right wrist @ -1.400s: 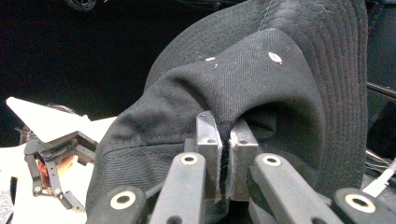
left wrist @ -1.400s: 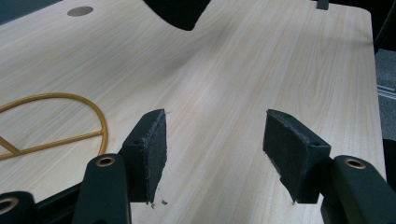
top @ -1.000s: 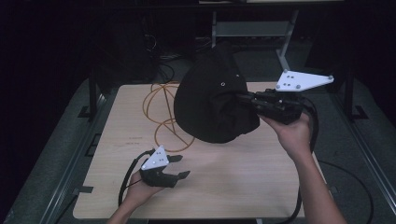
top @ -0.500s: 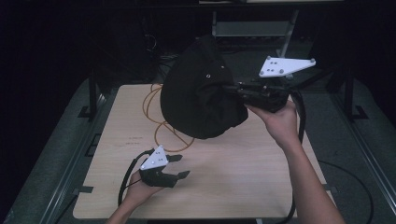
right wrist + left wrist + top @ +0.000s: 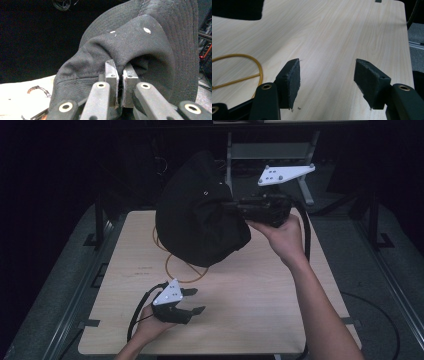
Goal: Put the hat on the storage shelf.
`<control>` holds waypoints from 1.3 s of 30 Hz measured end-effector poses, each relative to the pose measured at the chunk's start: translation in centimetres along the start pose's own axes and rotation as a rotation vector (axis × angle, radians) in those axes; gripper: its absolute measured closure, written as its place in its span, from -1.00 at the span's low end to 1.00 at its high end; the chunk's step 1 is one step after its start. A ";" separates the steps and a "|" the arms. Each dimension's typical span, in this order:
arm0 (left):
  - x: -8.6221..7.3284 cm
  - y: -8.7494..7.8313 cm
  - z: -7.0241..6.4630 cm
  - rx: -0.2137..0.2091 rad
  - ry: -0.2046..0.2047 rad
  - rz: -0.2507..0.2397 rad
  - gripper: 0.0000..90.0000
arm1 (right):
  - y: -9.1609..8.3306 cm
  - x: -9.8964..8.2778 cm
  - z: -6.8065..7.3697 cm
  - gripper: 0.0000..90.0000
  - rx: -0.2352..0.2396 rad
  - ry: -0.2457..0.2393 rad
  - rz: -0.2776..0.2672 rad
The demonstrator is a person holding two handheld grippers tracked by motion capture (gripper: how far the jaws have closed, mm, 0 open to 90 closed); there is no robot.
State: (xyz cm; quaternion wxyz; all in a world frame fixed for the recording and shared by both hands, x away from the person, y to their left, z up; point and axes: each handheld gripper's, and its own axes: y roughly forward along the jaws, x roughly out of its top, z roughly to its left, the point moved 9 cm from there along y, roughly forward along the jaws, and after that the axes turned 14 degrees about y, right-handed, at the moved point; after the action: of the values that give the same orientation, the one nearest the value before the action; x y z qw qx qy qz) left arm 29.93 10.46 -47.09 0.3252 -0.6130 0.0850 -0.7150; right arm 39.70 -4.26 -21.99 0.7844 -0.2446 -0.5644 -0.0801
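A black fabric hat (image 5: 197,215) hangs in the air above the far half of the wooden table (image 5: 260,295). My right gripper (image 5: 231,206) is shut on a fold of its cloth, and in the right gripper view the jaws pinch the hat (image 5: 140,47) tightly, my right gripper (image 5: 121,85) showing almost no gap. My left gripper (image 5: 197,301) rests low near the table's front left, open and empty. In the left gripper view the left gripper (image 5: 327,77) has bare table between its pads (image 5: 292,80).
A loop of yellow cable (image 5: 175,270) lies on the table under the hat, also seen as the yellow cable (image 5: 239,72) to the left of the left jaws. A metal stand (image 5: 270,150) is behind the table. Dark floor surrounds the table edges.
My right gripper has carried the hat up and toward the far left, and the hat has turned. The left gripper has stayed where it was.
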 end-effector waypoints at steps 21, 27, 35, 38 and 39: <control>0.2 -0.1 0.0 -0.010 0.007 -0.020 -0.20 | 5.1 4.2 0.4 0.90 0.046 0.030 0.067; 0.3 0.0 0.0 -0.010 0.016 -0.025 -0.20 | 7.1 4.9 -0.2 0.90 0.042 0.045 0.102; 0.3 0.0 0.0 -0.008 0.018 -0.022 -0.23 | 9.7 5.8 -1.2 0.90 0.037 0.077 0.134; 0.4 0.1 -0.3 -0.013 0.030 -0.015 -0.23 | 10.8 6.1 -1.5 0.90 0.034 0.102 0.140; 0.4 0.1 -0.3 -0.013 0.030 -0.015 -0.23 | 10.8 6.1 -1.5 0.90 0.034 0.102 0.140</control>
State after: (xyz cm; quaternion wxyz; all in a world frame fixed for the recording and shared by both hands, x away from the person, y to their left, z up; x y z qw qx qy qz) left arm 29.71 10.09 -46.90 0.3146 -0.6049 0.0901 -0.7260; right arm 47.42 5.27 -19.91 0.8199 -0.2660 -0.5062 -0.0278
